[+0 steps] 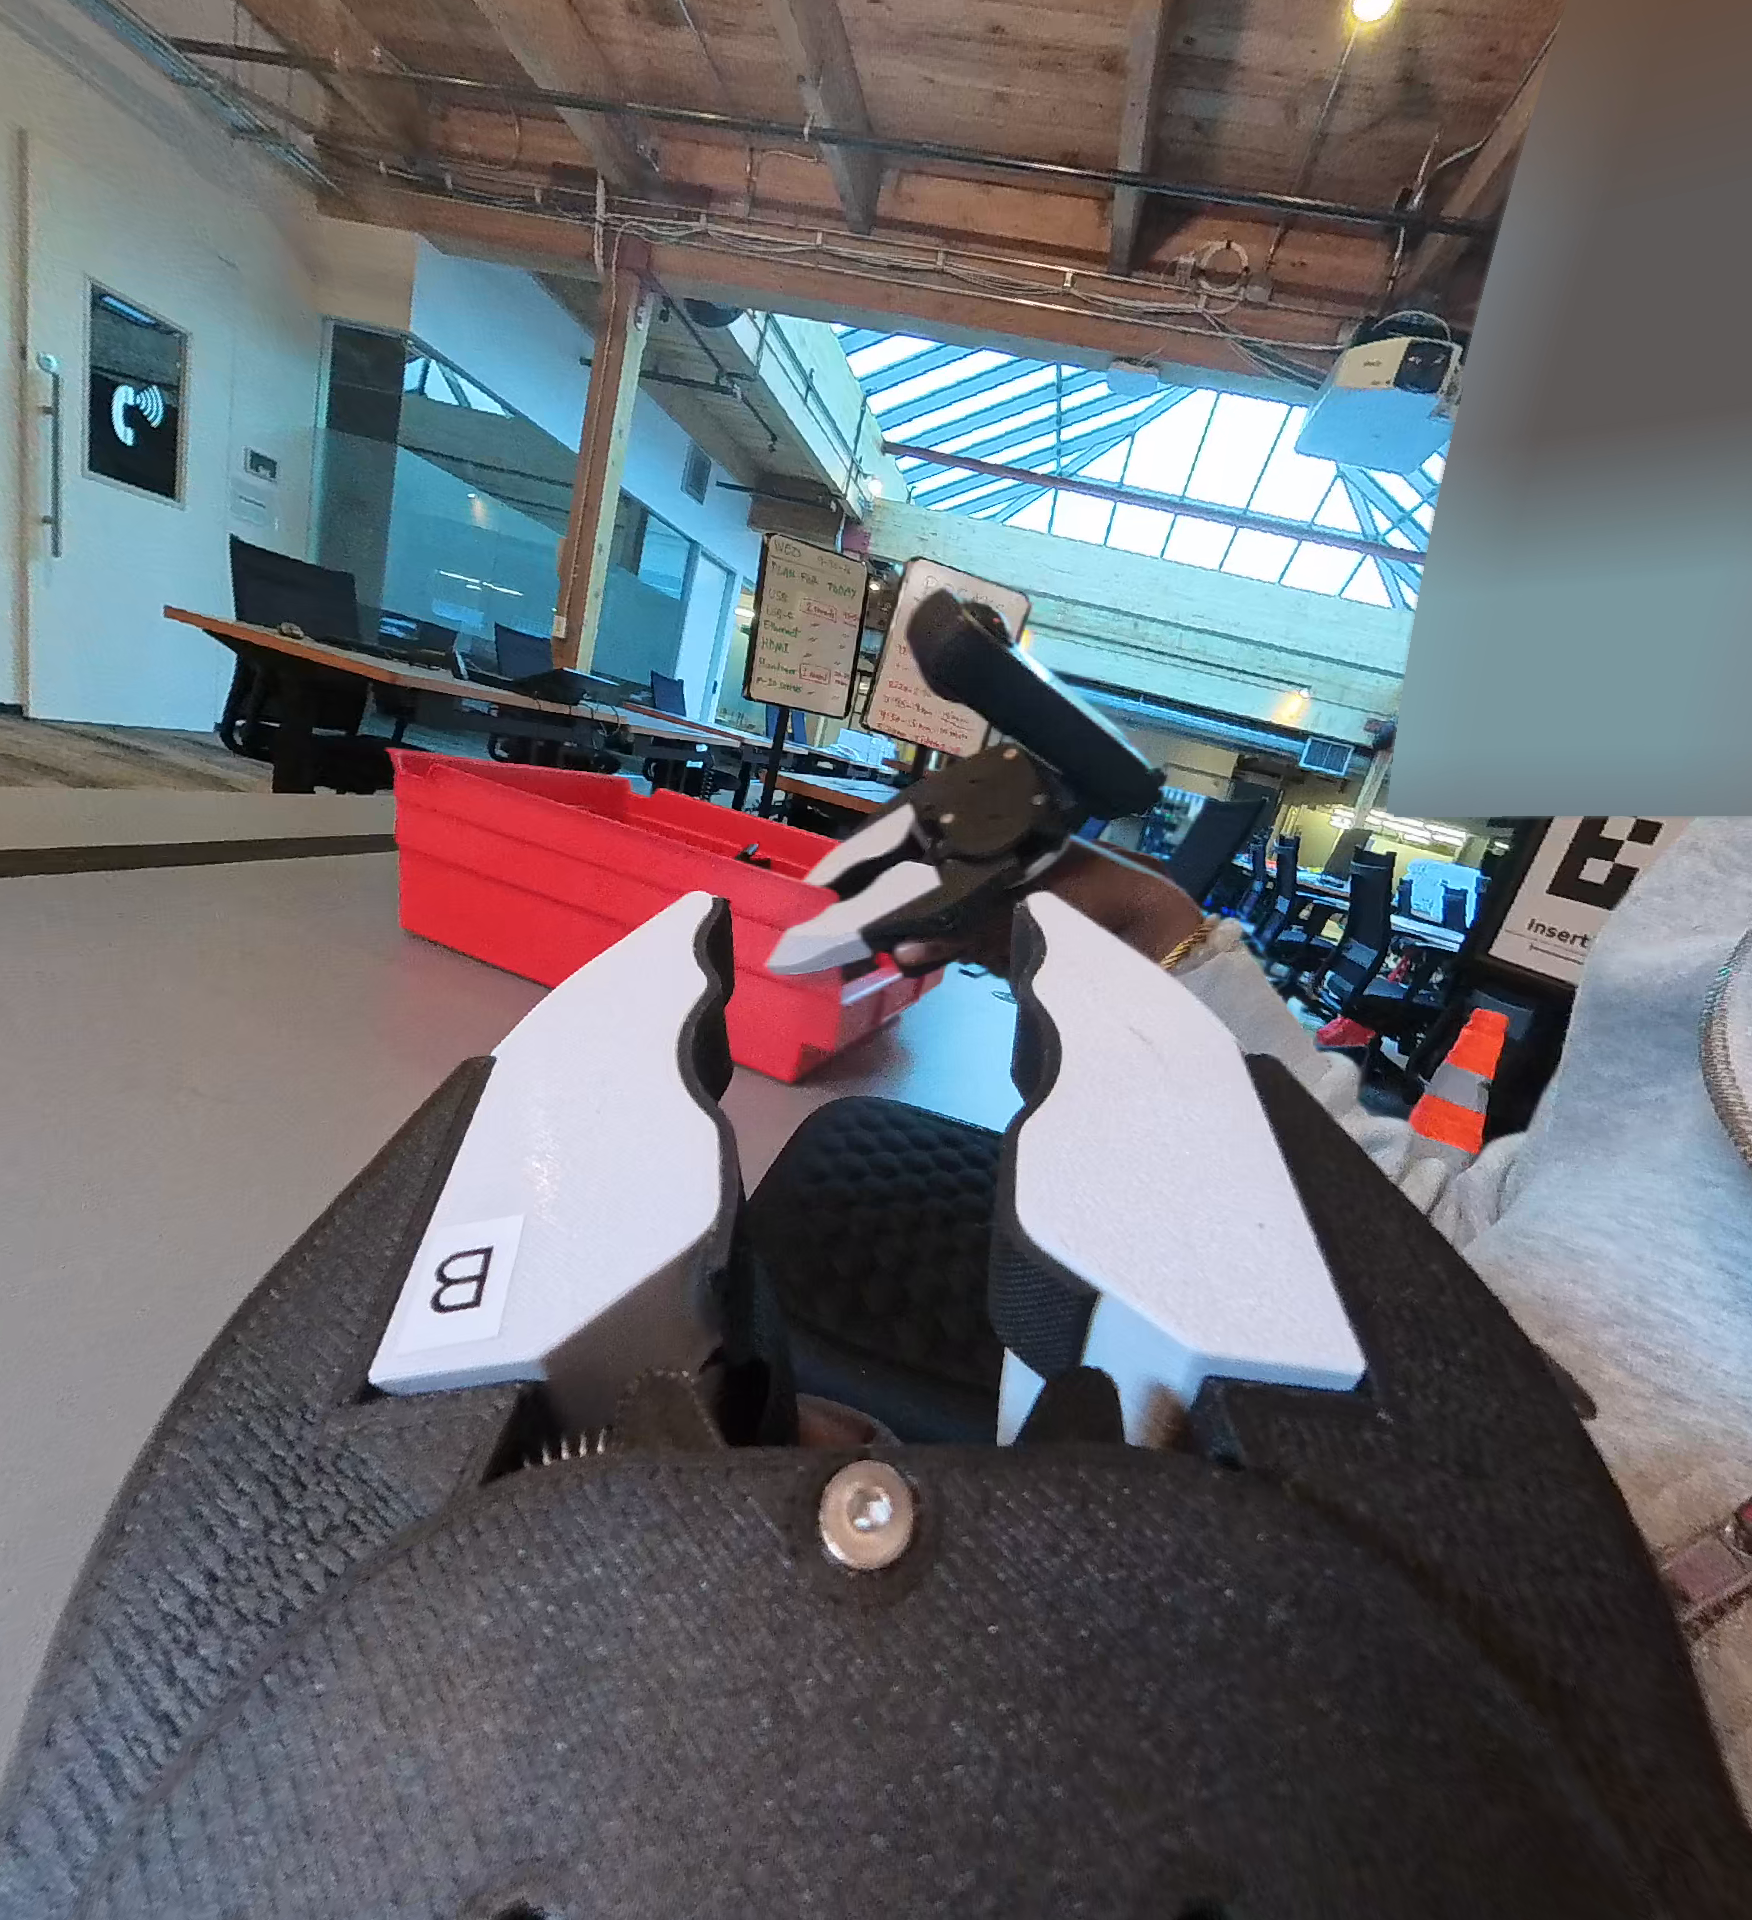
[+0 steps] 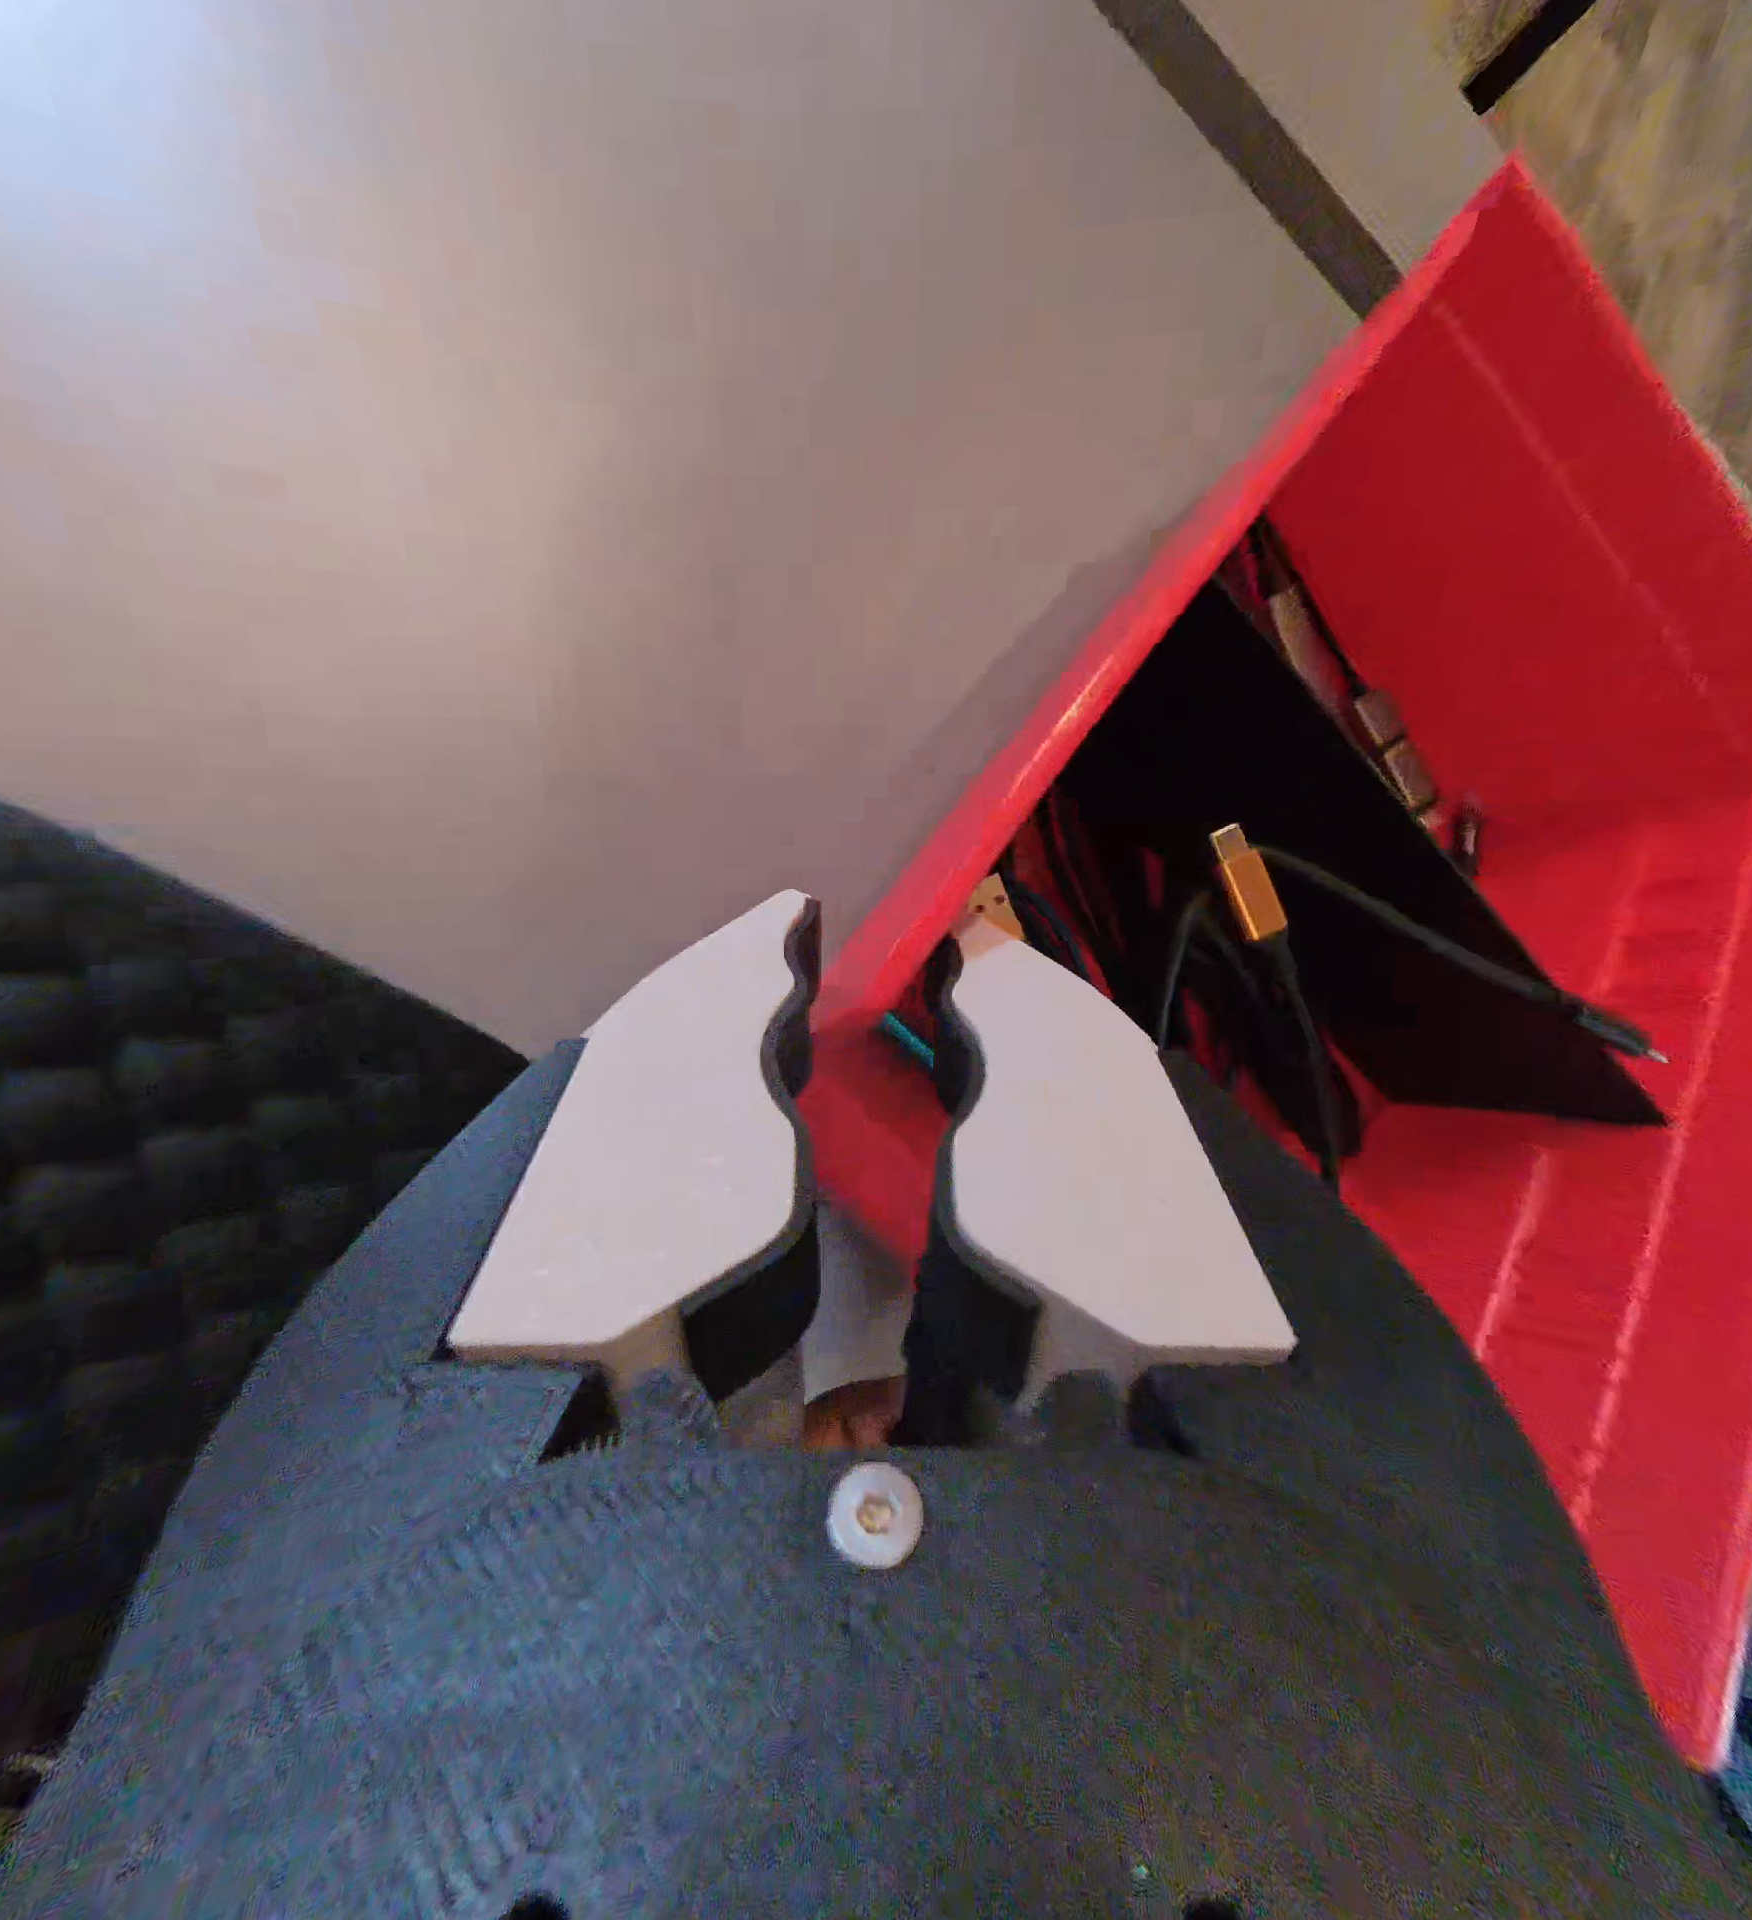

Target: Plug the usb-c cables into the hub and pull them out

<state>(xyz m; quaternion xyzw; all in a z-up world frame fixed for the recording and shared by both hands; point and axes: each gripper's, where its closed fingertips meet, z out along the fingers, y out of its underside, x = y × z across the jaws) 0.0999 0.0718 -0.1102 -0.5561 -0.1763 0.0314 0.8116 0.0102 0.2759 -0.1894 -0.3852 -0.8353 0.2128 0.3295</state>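
Note:
A red bin [image 1: 581, 862] stands on the grey table [image 1: 176, 1039]. In the right wrist view the bin [image 2: 1630, 935] holds a black mat [image 2: 1423, 997], a black cable with an orange plug [image 2: 1251, 894], a thin black plug [image 2: 1620, 1044], a second gold plug [image 2: 991, 914] and grey metal parts, possibly the hub [image 2: 1386, 732], along its far wall. My right gripper [image 2: 877, 940] hovers over the bin's near corner, narrowly open and empty; it also shows in the left wrist view [image 1: 830, 940]. My left gripper [image 1: 867, 925] is wide open and empty, low over the table, short of the bin.
A person in a grey hoodie [image 1: 1682, 1247] is close on the right. A black honeycomb-textured thing [image 1: 882, 1195] lies under my left gripper and shows in the right wrist view [image 2: 72, 1039]. An orange cone [image 1: 1464, 1081], desks and whiteboards stand beyond the table.

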